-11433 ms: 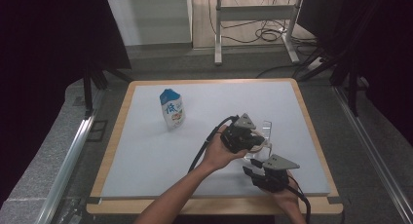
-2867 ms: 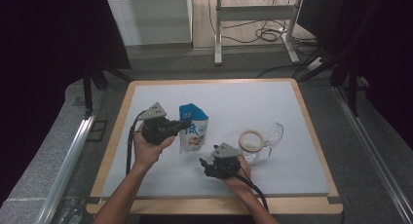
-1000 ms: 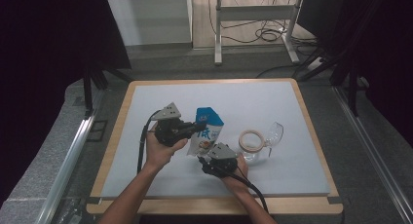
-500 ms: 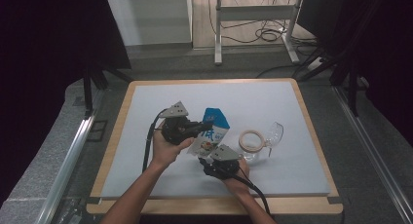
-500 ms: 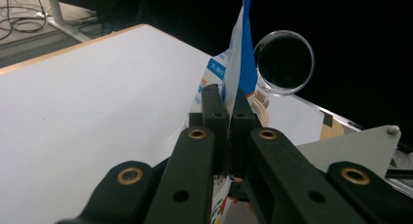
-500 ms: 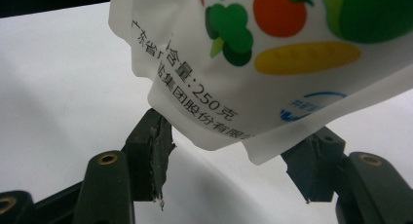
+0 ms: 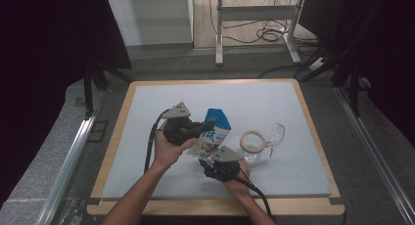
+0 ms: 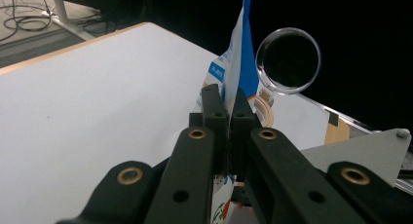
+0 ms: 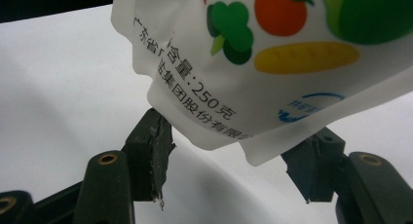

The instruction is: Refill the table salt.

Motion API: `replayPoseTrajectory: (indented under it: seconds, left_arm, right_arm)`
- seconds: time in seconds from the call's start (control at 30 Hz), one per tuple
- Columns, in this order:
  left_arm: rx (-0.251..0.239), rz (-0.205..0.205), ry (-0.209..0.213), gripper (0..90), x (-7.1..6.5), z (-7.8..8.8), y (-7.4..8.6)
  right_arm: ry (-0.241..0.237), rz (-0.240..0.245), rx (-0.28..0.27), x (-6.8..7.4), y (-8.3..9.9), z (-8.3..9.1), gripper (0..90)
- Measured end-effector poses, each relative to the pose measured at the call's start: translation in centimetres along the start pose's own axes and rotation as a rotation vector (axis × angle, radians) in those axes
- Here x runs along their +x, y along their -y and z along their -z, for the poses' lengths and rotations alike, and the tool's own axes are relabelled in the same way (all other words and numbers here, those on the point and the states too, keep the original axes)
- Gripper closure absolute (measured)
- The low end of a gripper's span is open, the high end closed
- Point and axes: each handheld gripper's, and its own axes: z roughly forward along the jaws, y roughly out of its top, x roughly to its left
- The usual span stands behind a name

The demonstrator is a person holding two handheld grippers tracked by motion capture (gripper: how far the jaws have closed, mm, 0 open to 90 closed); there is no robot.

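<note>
Left tool [image 7: 208, 125] is clamped tight on my pouch's [image 7: 211, 137] side edge at centre frame, holding it off the desk [image 7: 147, 102]. Right tool [image 9: 229, 160] stands half open, the pouch's bottom corner between its jaws, ungripped; I judge this a handover. Cup [image 7: 266, 142] and tape ring [image 7: 252, 141] lie just right.

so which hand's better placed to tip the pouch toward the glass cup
Left, probably. The left gripper is shut on the pouch, pinching its edge, so it already controls the tilt. The right gripper has its jaws apart around the pouch's bottom corner, only steadying it. The glass cup lies beyond.
</note>
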Motion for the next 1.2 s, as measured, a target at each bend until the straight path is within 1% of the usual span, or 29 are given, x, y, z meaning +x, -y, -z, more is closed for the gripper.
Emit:
replayPoseTrajectory:
  seconds: [0.17, 0.3, 0.37, 0.4, 0.47, 0.57, 0.63, 0.7, 0.77, 0.87, 1.03, 1.2]
  left_arm:
    - [-0.003, -0.002, 0.007, 90.0, -0.2, 0.3, 0.1]
    - [-0.017, 0.0, 0.014, 90.0, -0.5, 0.7, 0.1]
    - [-0.019, 0.0, 0.012, 90.0, -0.6, 0.8, 0.1]
    - [-0.021, -0.001, 0.012, 90.0, -0.6, 0.9, 0.0]
    - [-0.021, 0.0, 0.011, 90.0, -0.6, 1.0, -0.1]
    - [-0.02, 0.0, 0.015, 90.0, -0.6, 1.0, -0.1]
    - [-0.019, -0.002, 0.016, 90.0, -0.8, 1.0, -0.1]
    - [-0.019, -0.004, 0.02, 90.0, -0.9, 0.9, -0.1]
    - [-0.02, -0.005, 0.021, 90.0, -1.1, 0.8, -0.1]
    - [-0.019, -0.006, 0.02, 90.0, -1.1, 0.7, -0.2]
    - [-0.017, -0.002, 0.018, 90.0, -1.0, 0.4, -0.5]
    - [-0.01, -0.005, 0.017, 90.0, -1.0, -0.1, -0.7]
  right_arm:
    - [0.01, 0.011, 0.0, 0.0, 0.0, 0.0, 39.1]
    - [0.049, 0.039, 0.0, 0.2, 0.0, 0.0, 36.9]
    - [0.05, 0.037, -0.004, 0.2, -0.1, 0.0, 36.0]
    - [0.055, 0.034, -0.015, 0.2, -0.1, 0.0, 32.0]
    - [0.051, 0.028, -0.026, 0.2, -0.1, -0.1, 29.1]
    - [0.051, 0.018, -0.025, 0.3, -0.2, -0.1, 24.2]
    - [0.071, 0.024, -0.024, 0.4, -0.3, -0.1, 22.2]
    - [0.076, 0.023, -0.03, 0.5, -0.4, -0.1, 22.2]
    - [0.096, 0.033, -0.034, 0.6, -0.5, -0.1, 22.3]
    - [0.106, 0.034, -0.04, 0.7, -0.6, 0.1, 25.8]
    - [0.078, -0.007, -0.039, 0.5, -0.5, 0.3, 30.4]
    - [0.028, -0.042, -0.03, 0.2, -0.5, 0.5, 31.6]
